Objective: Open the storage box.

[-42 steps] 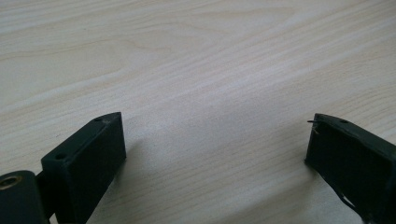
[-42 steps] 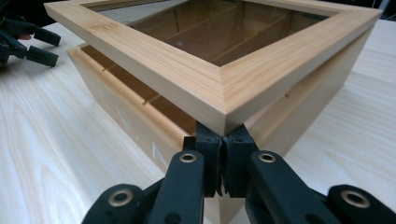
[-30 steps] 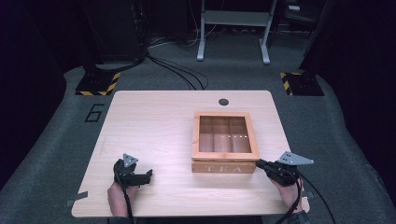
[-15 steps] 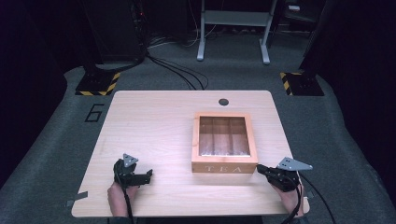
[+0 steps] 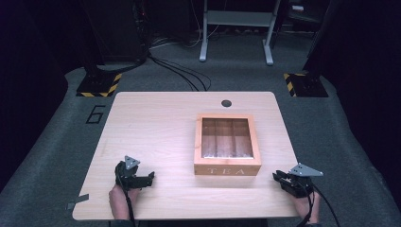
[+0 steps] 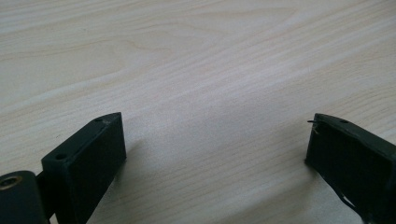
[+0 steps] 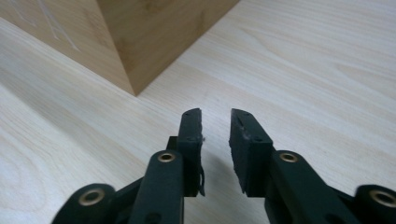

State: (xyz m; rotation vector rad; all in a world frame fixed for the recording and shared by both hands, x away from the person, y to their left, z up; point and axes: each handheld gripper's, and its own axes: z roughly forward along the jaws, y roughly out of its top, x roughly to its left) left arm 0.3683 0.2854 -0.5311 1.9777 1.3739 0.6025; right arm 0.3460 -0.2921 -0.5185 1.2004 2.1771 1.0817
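A wooden tea box (image 5: 227,144) with a glass lid and "TEA" on its front stands lid down on the right half of the light wood table (image 5: 156,123). My right gripper (image 5: 277,176) lies low on the table, just off the box's front right corner and apart from it. In the right gripper view that corner (image 7: 140,37) is ahead, and my right gripper (image 7: 215,116) has just been opening to a narrow gap with nothing in it. My left gripper (image 5: 150,178) rests near the front left, and my left gripper (image 6: 215,140) is open wide over bare wood.
A dark round cable hole (image 5: 226,102) sits near the table's far edge. Beyond the table are grey carpet, black cables (image 5: 179,71), two hazard-striped feet (image 5: 99,87), and a metal stand (image 5: 236,19). A grey tape strip (image 5: 78,203) sticks out at the front left corner.
My right gripper has drawn back from the box's front right corner toward the near edge, sunk lower, and parted its jaws a little. The left gripper has stayed put.
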